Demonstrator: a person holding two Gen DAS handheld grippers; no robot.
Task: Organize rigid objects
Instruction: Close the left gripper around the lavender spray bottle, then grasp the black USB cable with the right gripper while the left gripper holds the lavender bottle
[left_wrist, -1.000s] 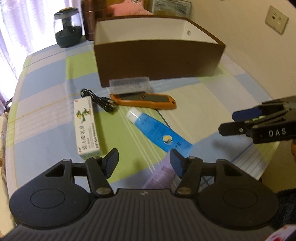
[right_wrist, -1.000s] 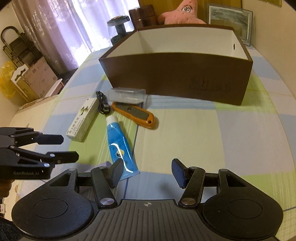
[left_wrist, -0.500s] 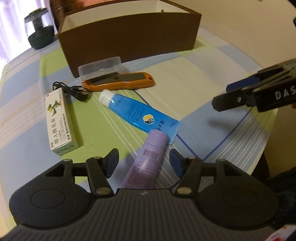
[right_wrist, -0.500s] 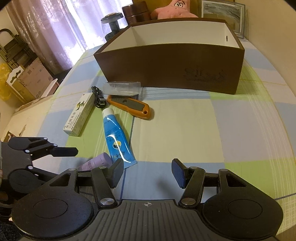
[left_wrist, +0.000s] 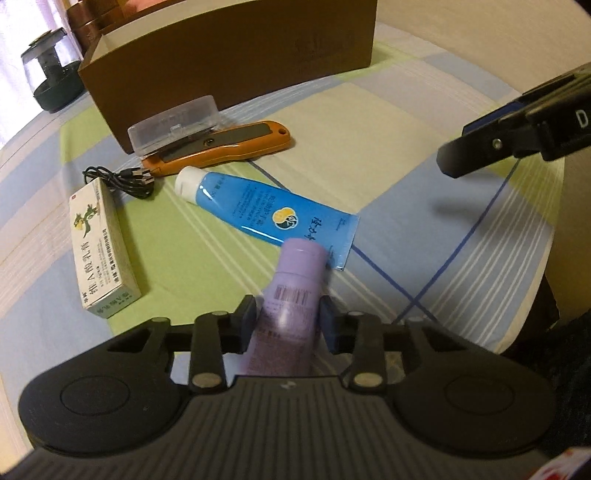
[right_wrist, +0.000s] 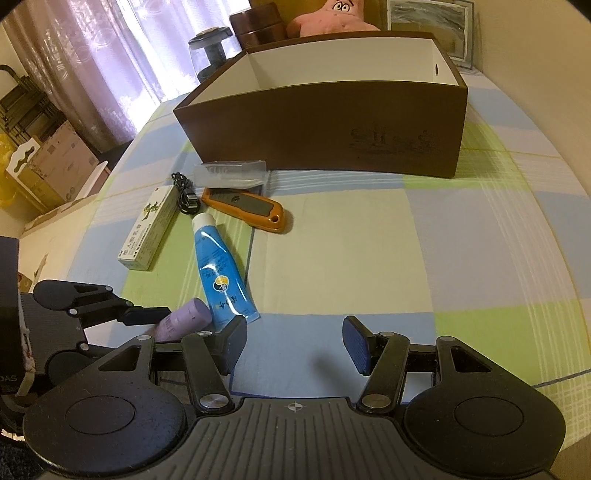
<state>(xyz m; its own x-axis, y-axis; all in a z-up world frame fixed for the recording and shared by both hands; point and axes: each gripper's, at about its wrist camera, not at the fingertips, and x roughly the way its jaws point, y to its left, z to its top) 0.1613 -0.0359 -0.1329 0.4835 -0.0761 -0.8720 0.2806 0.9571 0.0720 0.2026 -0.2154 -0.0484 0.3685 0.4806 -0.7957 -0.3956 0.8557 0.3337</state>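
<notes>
My left gripper is shut on a purple tube lying at the near edge of the checked tablecloth; both pads press its sides. From the right wrist view the same purple tube shows between the left gripper's fingers. A blue tube lies just beyond it, its flat end under the purple cap. An orange utility knife, a clear plastic case, a black cable and a white medicine box lie further off. My right gripper hangs open over bare cloth with nothing between its fingers.
A large brown open box with a white inside stands behind the objects. Behind it are a dark jar, wooden canisters and a pink plush toy. The table edge drops off at the right.
The left gripper dropped toward the table and rolled, came over the purple tube and shut on it. The right gripper stayed almost still and open.
</notes>
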